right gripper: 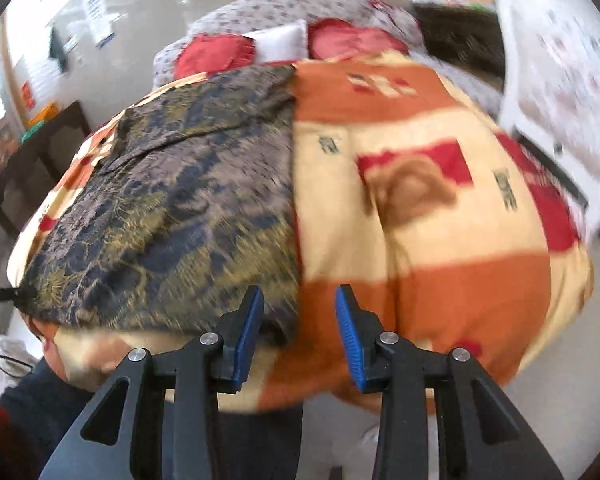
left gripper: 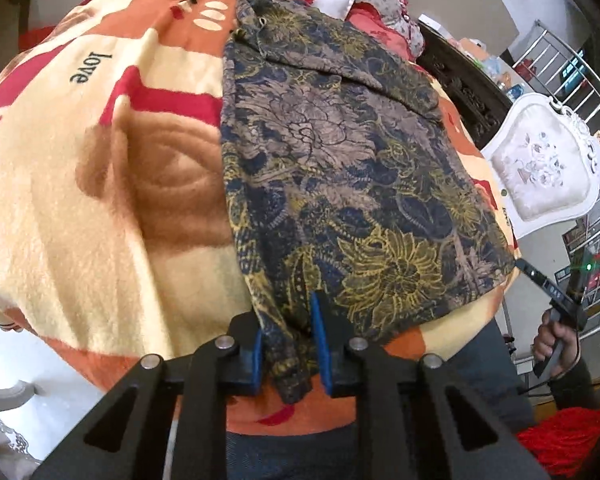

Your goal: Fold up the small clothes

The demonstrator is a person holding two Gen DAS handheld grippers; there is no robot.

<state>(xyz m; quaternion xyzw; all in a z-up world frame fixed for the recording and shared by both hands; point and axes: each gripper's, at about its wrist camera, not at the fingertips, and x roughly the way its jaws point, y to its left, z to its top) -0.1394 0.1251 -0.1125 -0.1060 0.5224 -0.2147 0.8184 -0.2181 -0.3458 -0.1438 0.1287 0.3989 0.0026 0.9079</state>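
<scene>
A dark floral garment (left gripper: 332, 168), navy with grey and yellow flowers, lies spread flat on an orange, cream and red blanket (left gripper: 100, 184). My left gripper (left gripper: 288, 344) has its blue pads around the garment's near left corner, which hangs bunched between them. My right gripper (right gripper: 298, 332) is open and empty, just off the garment's near right corner (right gripper: 276, 320). The garment (right gripper: 180, 208) fills the left half of the blurred right wrist view. The right gripper also shows in the left wrist view (left gripper: 556, 304), held in a hand past the garment's right edge.
Red and white pillows (right gripper: 284, 40) and a floral cover lie at the blanket's far end. A white cushioned chair (left gripper: 540, 168) and a metal rack (left gripper: 572, 64) stand to the right. Dark furniture (right gripper: 40, 160) stands on the left.
</scene>
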